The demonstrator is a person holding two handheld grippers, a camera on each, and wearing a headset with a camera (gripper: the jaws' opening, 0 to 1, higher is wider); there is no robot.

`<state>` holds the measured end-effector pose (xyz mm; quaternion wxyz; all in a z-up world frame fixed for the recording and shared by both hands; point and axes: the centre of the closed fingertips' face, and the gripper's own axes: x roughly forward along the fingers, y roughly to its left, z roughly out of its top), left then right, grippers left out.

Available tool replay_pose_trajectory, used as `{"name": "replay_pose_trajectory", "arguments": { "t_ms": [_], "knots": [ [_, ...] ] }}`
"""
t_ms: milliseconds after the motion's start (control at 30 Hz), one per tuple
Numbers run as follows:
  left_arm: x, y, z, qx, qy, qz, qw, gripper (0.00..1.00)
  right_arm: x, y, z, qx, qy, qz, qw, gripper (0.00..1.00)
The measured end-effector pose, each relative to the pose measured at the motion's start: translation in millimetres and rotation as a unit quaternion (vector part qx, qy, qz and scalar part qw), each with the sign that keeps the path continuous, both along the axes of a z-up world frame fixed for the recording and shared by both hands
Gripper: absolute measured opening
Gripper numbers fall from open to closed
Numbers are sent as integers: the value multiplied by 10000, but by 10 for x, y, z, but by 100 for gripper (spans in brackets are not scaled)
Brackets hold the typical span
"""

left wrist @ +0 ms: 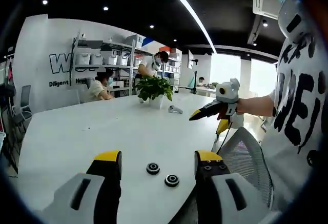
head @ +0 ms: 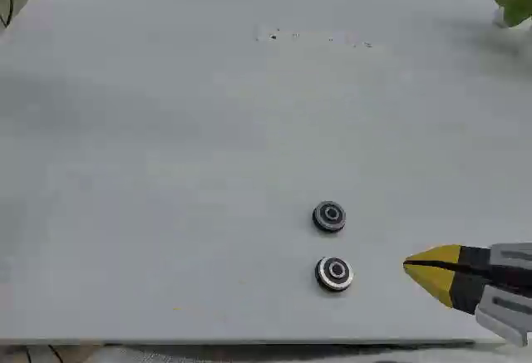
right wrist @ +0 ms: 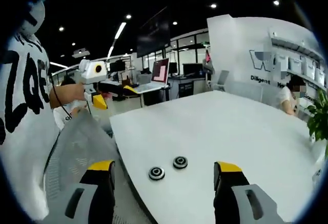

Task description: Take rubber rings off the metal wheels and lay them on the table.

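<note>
Left gripper (left wrist: 157, 156), right gripper (right wrist: 164, 165) — both spread wide. Pinch likely stretchy rubber rings (head: 317, 218) at rims (light metal wheels (head: 334, 273), tabletop's (head: 166, 130) front edge).

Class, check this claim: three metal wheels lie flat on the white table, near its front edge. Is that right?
Not quite. Two metal wheels, not three, lie flat on the white table near its front edge, as the head view shows.
</note>
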<state>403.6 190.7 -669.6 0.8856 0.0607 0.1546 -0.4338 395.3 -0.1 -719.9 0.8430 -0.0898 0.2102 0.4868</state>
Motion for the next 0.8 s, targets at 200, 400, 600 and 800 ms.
{"name": "replay_pose_trajectory", "arguments": {
  "t_ms": [200, 400, 600, 800],
  "knots": [
    [-24, 22, -41, 16, 26, -6, 10000, 79, -6, -21, -22, -71, 40, 43, 10000, 92],
    [-90, 28, -18, -41, -17, -2, 10000, 81, -16, -38, -6, -102, 6, 70, 9999, 94],
    [-153, 71, -8, -48, -52, 62, 10000, 84, -78, -38, 28, -76, -51, 47, 9999, 95],
    [-158, 73, 37, 35, -161, 24, 9999, 85, -74, -47, 75, -54, -140, -34, 9999, 96]
  ]
}}
